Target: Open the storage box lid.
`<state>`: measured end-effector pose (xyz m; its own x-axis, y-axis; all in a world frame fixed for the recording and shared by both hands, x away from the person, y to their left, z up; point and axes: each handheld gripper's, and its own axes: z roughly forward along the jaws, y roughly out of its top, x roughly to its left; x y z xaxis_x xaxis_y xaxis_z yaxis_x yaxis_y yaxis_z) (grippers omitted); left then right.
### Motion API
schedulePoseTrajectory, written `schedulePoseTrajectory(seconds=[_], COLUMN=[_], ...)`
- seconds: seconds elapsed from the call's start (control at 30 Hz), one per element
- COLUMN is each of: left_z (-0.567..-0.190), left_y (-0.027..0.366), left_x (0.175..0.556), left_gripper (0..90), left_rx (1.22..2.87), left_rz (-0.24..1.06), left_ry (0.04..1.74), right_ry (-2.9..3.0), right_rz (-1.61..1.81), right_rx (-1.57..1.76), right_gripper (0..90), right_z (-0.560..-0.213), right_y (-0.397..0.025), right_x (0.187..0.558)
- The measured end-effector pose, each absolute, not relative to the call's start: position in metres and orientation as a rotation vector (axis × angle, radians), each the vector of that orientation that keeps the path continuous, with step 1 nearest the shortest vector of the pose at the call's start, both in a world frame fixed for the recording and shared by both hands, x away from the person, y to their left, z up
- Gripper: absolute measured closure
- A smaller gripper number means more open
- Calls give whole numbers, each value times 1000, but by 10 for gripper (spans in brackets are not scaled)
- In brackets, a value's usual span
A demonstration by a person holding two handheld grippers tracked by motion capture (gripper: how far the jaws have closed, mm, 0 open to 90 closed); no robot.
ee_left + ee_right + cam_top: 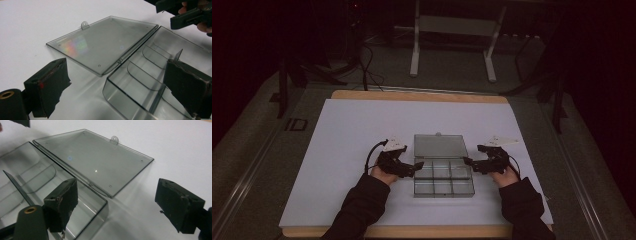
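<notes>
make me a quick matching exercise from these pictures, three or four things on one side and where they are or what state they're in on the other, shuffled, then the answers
Things:
1. lid
2. tray
3. left gripper
4. right gripper

States:
A. jaws open at the box's right side
B. folded back flat on the table
C. divided into compartments, all bare
D. jaws open at the box's left side

Pairs: 1-B, 2-C, 3-D, 4-A

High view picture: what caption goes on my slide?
Two tongs, left and right, flank an open, empty clear box on a white table.
</notes>
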<state>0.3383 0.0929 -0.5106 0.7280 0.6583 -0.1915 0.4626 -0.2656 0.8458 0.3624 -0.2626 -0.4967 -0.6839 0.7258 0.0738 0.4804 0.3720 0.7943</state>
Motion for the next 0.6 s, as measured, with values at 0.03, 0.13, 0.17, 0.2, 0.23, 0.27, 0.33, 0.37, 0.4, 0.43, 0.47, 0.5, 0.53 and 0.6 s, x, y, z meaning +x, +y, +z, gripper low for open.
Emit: schedulePoseTrajectory(seconds=[0.03,0.13,0.17,0.2,0.23,0.27,0.33,0.37,0.4,0.43,0.47,0.5,0.53,0.6], left_z=[-511,-511,-511,-512,-512,-512,-512,-512,-513,-513,-514,-515,-515,-516], left_y=[94,98,98,99,100,101,104,105,107,108,109,110,112,114], left_x=[337,332,331,329,328,327,324,323,322,321,320,319,319,317], left_gripper=[75,74,75,75,75,75,75,74,75,74,75,75,75,75], left_rx=[1911,1915,1919,1922,1929,1932,1925,1919,1916,1915,1916,1917,1919,1917], left_rz=[242,245,246,251,252,259,257,259,263,263,264,263,263,266], left_ry=[863,858,858,855,852,853,856,859,863,867,869,870,871,874], right_ry=[2345,2338,2334,2330,2328,2323,2316,2313,2310,2307,2302,2302,2301,2295], right_rz=[1214,1221,1224,1229,1228,1225,1215,1211,1209,1207,1208,1206,1203,1198], right_rx=[1065,1066,1064,1064,1064,1062,1052,1052,1052,1056,1059,1061,1065,1064], right_gripper=[183,182,182,182,183,182,182,183,182,183,183,183,182,183], right_z=[-497,-495,-495,-494,-494,-493,-493,-493,-493,-493,-494,-494,-495,-496], right_y=[-264,-269,-271,-273,-274,-276,-279,-280,-282,-284,-285,-287,-289,-292], right_x=[361,359,358,357,355,354,352,350,349,347,346,345,344,341])
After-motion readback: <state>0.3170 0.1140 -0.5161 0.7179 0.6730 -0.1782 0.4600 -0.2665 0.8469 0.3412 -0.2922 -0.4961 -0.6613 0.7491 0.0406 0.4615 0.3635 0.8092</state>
